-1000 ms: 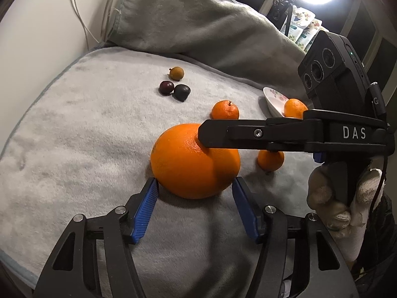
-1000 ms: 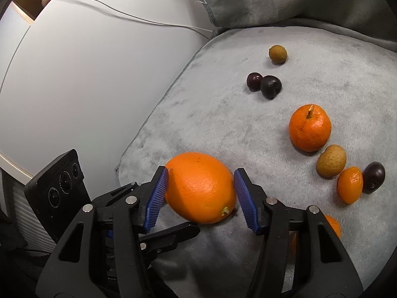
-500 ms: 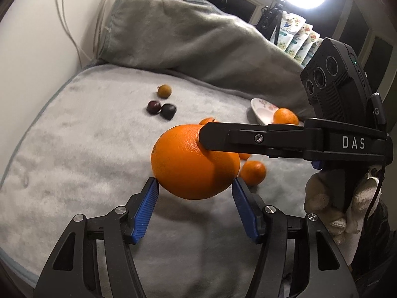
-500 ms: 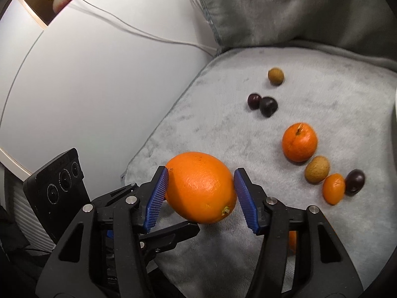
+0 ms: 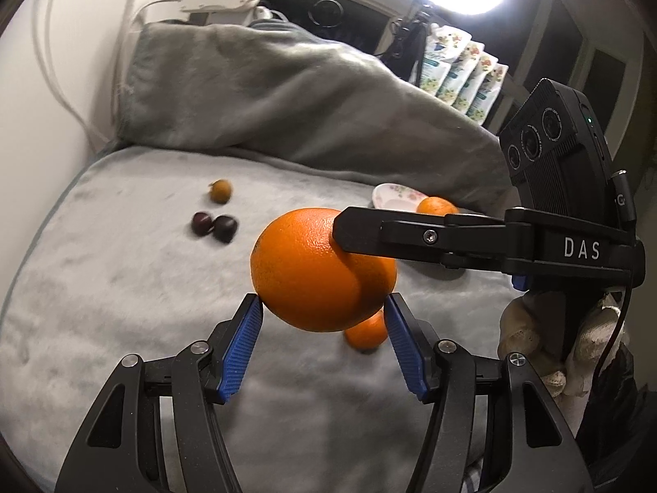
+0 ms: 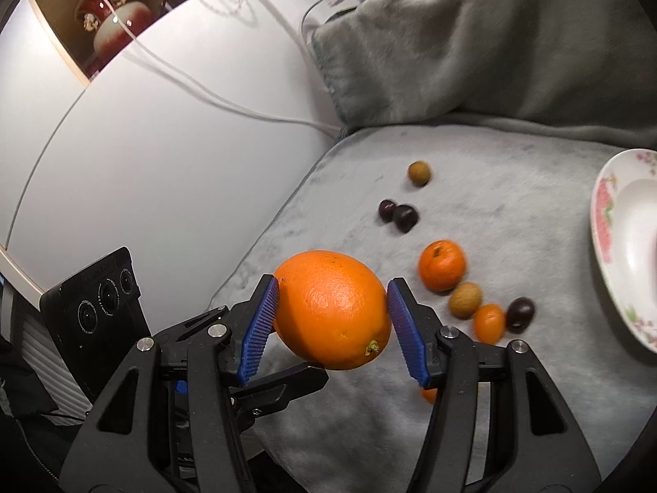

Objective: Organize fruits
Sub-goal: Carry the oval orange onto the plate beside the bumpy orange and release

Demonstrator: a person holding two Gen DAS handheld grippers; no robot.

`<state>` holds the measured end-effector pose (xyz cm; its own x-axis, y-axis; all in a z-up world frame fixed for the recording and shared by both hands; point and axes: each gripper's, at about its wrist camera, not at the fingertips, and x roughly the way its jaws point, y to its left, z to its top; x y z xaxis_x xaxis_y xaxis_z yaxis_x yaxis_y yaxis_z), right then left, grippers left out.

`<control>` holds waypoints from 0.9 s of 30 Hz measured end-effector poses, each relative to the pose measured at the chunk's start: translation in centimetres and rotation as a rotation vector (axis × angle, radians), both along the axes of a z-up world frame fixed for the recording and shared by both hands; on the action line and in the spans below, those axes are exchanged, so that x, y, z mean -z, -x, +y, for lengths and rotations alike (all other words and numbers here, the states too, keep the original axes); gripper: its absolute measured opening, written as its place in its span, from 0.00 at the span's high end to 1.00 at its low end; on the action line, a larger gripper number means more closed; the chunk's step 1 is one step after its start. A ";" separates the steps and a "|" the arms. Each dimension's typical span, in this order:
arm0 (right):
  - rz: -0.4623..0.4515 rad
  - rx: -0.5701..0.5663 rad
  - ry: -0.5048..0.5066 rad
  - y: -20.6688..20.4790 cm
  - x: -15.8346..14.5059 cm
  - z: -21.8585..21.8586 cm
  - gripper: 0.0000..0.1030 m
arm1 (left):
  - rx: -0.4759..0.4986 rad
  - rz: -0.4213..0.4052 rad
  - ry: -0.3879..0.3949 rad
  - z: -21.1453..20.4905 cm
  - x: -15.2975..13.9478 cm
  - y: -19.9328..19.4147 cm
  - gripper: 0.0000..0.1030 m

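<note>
The big orange (image 6: pixel 332 308) hangs in the air above the grey blanket (image 6: pixel 513 213), clear of the fabric. The right gripper (image 6: pixel 331 322) has it: both blue pads press its sides, jaws about half open around its width. The left gripper (image 5: pixel 322 347) sits just beneath it with jaws at a similar spread — whether its pads touch the fruit I cannot tell. On the blanket lie a small orange (image 6: pixel 441 265), a tan fruit (image 6: pixel 465 300), a kumquat (image 6: pixel 488 322) and dark plums (image 6: pixel 398 215). The flowered plate (image 6: pixel 607 222) sits at far right. This looks like the carry step; next, swing the orange right over the plate and lower before releasing — round fruit rolls.
</note>
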<state>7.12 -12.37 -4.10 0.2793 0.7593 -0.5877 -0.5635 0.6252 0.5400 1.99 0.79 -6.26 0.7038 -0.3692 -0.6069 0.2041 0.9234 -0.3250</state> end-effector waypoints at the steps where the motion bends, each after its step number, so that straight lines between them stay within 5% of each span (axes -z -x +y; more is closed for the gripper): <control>1: -0.004 0.012 0.000 -0.1 -0.1 -0.4 0.44 | 0.010 -0.003 0.002 -0.4 -0.1 -0.3 0.41; 27: -0.001 0.283 -0.020 -4.3 0.0 -11.8 0.44 | 0.226 0.003 0.021 -9.1 0.0 -8.0 0.41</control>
<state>11.40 -24.20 -4.06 0.4826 0.6625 -0.5729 -0.3685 0.7470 0.5534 9.96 -8.27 -6.29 0.5999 -0.5297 -0.5995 0.4036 0.8474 -0.3450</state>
